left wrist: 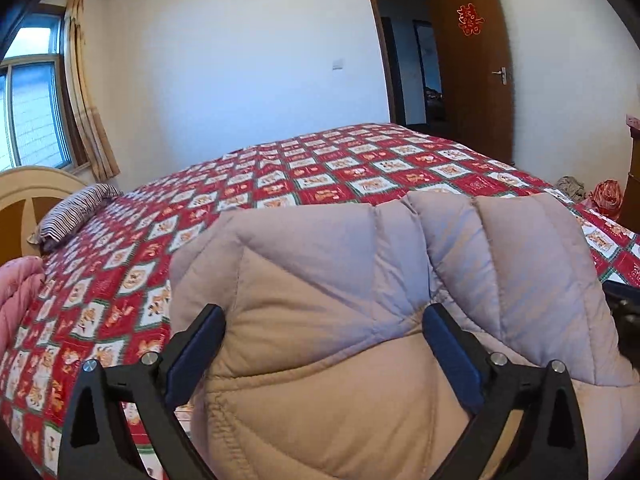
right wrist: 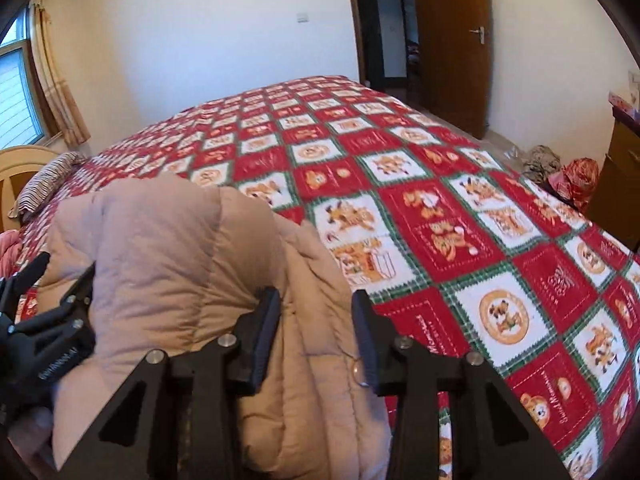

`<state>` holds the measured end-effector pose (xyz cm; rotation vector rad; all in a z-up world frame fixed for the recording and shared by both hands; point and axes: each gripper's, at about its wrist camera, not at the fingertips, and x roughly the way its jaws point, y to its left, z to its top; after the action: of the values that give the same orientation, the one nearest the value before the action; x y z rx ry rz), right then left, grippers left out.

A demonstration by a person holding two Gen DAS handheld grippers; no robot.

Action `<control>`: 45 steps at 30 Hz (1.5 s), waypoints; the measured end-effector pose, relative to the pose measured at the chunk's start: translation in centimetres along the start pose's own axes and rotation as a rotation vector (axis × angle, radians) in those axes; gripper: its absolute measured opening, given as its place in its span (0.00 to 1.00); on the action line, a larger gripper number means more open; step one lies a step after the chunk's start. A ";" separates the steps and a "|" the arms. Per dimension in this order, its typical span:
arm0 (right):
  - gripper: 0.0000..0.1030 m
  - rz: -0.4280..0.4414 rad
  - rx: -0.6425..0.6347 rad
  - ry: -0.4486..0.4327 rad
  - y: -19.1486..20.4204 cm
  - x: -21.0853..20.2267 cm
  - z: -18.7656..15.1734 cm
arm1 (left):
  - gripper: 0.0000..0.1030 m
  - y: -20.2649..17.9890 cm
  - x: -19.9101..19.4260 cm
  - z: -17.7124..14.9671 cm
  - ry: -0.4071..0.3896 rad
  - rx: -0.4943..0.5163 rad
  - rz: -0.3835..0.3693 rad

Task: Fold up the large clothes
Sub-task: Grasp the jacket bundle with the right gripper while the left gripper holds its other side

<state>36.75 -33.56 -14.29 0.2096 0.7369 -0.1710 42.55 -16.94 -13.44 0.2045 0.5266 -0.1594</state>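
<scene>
A beige quilted puffer coat (left wrist: 320,280) lies folded in a thick bundle on the red checked bedspread (left wrist: 320,168), near the bed's front edge. My left gripper (left wrist: 324,332) stands wide open, with the coat's bulging fold between its fingers. In the right wrist view the same coat (right wrist: 160,240) fills the lower left. My right gripper (right wrist: 316,320) has its pads pressed on the coat's layered right edge, close to a small metal ring. The left gripper (right wrist: 64,276) shows there at the coat's left side.
A striped pillow (left wrist: 76,208) and a pink quilt (left wrist: 16,300) lie by the headboard at the left. Past the bed's right side are a heap of cloth and a red bag (right wrist: 576,176) on the floor, a wooden cabinet (right wrist: 616,168) and an open door (left wrist: 472,60).
</scene>
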 end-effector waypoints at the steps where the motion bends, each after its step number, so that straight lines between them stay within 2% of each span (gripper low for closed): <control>1: 0.39 -0.011 -0.006 0.001 0.0 0.2 -0.2 | 0.99 0.0 0.4 -0.1 0.008 -0.009 -0.002; 14: 0.39 -0.078 0.005 0.039 -0.3 3.0 -1.7 | 0.99 -1.4 2.6 -0.7 0.080 0.015 -0.018; 30: 0.39 -0.096 0.036 0.092 -1.3 5.2 -2.3 | 0.99 -2.3 3.9 -0.8 0.101 0.027 -0.019; 45: 0.39 -0.092 0.053 0.081 -1.7 5.6 -2.5 | 0.99 -2.2 4.0 -0.7 0.105 0.028 -0.020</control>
<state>38.82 -34.99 -20.07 0.2344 0.8239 -0.2713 45.17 -19.33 -16.41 0.2357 0.6315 -0.1766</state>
